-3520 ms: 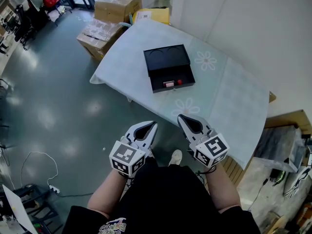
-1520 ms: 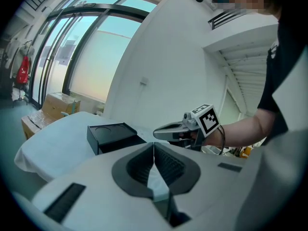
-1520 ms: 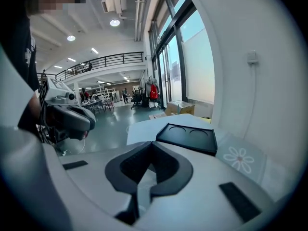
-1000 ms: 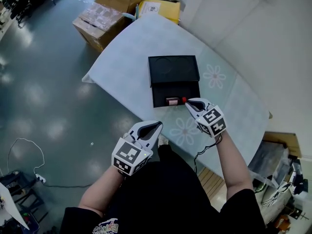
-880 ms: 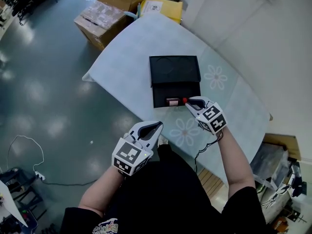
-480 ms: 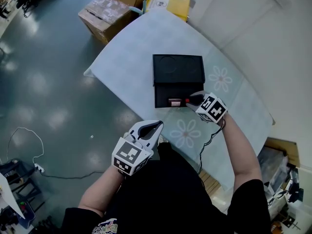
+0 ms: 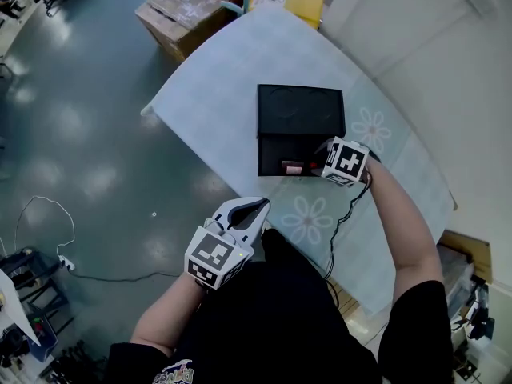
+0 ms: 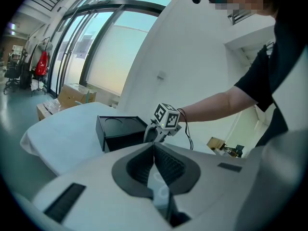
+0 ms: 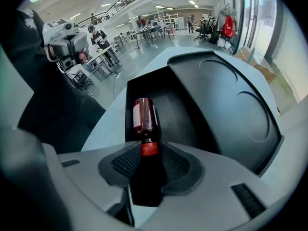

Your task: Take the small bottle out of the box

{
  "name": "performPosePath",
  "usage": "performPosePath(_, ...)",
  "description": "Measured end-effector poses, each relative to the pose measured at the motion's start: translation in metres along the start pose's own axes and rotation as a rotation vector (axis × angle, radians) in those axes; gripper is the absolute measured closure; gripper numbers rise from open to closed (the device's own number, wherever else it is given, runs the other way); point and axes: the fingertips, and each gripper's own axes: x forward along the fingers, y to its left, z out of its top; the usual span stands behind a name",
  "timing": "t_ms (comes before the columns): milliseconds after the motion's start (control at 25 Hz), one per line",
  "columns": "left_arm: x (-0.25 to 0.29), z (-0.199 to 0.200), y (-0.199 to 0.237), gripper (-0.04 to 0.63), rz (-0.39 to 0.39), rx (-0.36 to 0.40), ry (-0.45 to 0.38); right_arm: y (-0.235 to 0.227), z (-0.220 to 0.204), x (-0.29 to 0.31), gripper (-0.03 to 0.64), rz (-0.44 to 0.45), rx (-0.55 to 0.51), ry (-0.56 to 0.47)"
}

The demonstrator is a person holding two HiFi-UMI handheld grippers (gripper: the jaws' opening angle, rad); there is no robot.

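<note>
Lowered since a second ago, the right gripper [image 9: 149, 154] has dropped from just above the box [image 7: 300, 112] to point steeply down into it, and its jaws have just been opening. They stand spread, with the red cap [image 9: 149, 148] of the small bottle [image 9: 144, 115] between their tips and the pads not pressing on it. The small bottle, dark red with a pale label, lies on its side in the near tray of the black box, cap toward the right. The box's lid lies open and flat on the far side, showing two round recesses.

The right arm [image 7: 394, 214] stretches forward across the pale flowered tabletop [image 7: 224, 78]. The left gripper [image 8: 154, 147] has its jaws pressed together on nothing. It is held close to the person's body, above the grey floor [image 7: 72, 126], well apart from the box.
</note>
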Motion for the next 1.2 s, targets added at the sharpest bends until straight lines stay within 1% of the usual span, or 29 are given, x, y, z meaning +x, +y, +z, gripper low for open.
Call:
performPosePath(200,0.004,-0.005,0.002,0.566,0.014,-0.018,0.008,0.004,-0.004,0.006,0.457,0.108,-0.068,0.106)
performPosePath(280,0.005,-0.006,0.004,0.566,0.016,-0.025,0.011,0.003,-0.004,0.009,0.453,0.142,-0.075,0.146)
performPosePath(360,0.006,-0.005,0.007,0.566,0.021,-0.037,0.014,0.002,-0.002,0.009,0.433,0.173,-0.07,0.167)
performPosePath(480,0.009,-0.005,0.01,0.566,0.029,-0.055,0.015,0.002,0.0,0.01,0.419,0.196,-0.072,0.19)
performPosePath(640,0.012,-0.003,0.011,0.566,0.025,-0.048,0.007,0.002,-0.002,0.015,0.419,0.182,-0.108,0.232)
performPosePath(720,0.012,-0.002,0.011,0.566,0.024,-0.049,0.003,0.004,-0.003,0.022,0.429,0.162,-0.147,0.252)
performPosePath(840,0.013,0.001,0.01,0.566,0.023,-0.048,-0.004,0.006,-0.003,0.028,0.44,0.126,-0.208,0.251)
performPosePath(920,0.014,0.001,0.01,0.566,0.023,-0.05,-0.004,0.006,-0.004,0.028,0.44,0.11,-0.206,0.236)
performPosePath(1040,0.014,0.0,0.009,0.566,0.019,-0.053,-0.001,0.003,-0.004,0.028,0.443,0.06,-0.23,0.226)
performPosePath(1200,0.015,-0.002,0.007,0.566,0.013,-0.05,0.002,0.002,-0.004,0.029,0.447,0.037,-0.236,0.219)
